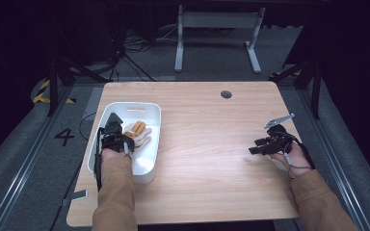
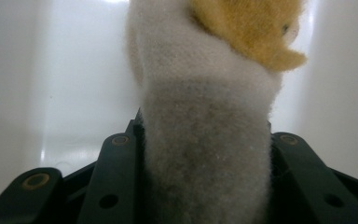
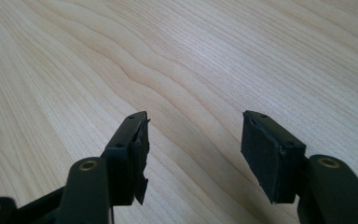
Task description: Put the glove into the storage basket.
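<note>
High view: a white tub [image 1: 151, 113] stands on the left part of the wooden table [image 1: 207, 144]. The left gripper [image 1: 112, 131] is lowered into the tub, with the person's left hand [image 1: 111, 153] behind it. A plush toy [image 1: 138, 133], tan and cream, lies inside the tub just to the right of this gripper. The right gripper [image 1: 262, 144] rests low over the bare right part of the table, well apart from the tub, held by the right hand [image 1: 291, 156].

Left gripper view: the two black jaws flank a cream, fuzzy limb of the plush toy [image 2: 205, 154] and press against it on both sides. The toy's tan part sits farther up, against the white wall of the tub [image 2: 65, 84].

Right gripper view: the right gripper [image 3: 193, 140] has its jaws spread wide, with nothing between them. Bare table [image 3: 191, 60] wood lies beneath and ahead.
</note>
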`<action>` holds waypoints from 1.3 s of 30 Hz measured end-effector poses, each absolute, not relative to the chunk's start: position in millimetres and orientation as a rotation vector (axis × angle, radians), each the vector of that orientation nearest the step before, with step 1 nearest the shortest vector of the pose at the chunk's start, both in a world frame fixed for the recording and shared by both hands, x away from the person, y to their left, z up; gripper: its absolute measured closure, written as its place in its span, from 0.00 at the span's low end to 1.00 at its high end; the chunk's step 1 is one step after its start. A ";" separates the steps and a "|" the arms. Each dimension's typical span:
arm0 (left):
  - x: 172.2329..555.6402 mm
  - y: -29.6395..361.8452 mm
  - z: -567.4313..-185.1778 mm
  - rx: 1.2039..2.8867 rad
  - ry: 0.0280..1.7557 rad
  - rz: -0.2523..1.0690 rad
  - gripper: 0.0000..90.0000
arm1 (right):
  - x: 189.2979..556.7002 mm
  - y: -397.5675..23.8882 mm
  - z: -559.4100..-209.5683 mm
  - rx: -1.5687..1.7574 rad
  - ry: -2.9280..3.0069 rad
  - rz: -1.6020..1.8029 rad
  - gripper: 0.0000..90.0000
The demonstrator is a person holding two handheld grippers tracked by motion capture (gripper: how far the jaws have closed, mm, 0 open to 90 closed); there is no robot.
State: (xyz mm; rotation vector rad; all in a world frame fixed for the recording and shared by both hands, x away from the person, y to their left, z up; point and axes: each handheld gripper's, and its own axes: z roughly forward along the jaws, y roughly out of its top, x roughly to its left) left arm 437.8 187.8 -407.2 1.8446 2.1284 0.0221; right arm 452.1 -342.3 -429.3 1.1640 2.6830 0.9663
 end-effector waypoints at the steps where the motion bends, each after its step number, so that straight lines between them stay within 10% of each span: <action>1: 438.1 187.3 -408.2 1.842 2.132 0.016 0.67 | 451.9 -341.9 -429.5 1.166 2.683 0.964 0.47; 23: 445.1 173.5 -406.6 1.963 2.152 -0.110 0.08 | 452.9 -343.4 -430.2 1.179 2.679 0.960 0.46; 39: 446.2 177.5 -381.9 1.858 2.017 0.008 0.00 | 452.1 -342.6 -429.7 1.170 2.679 0.959 0.46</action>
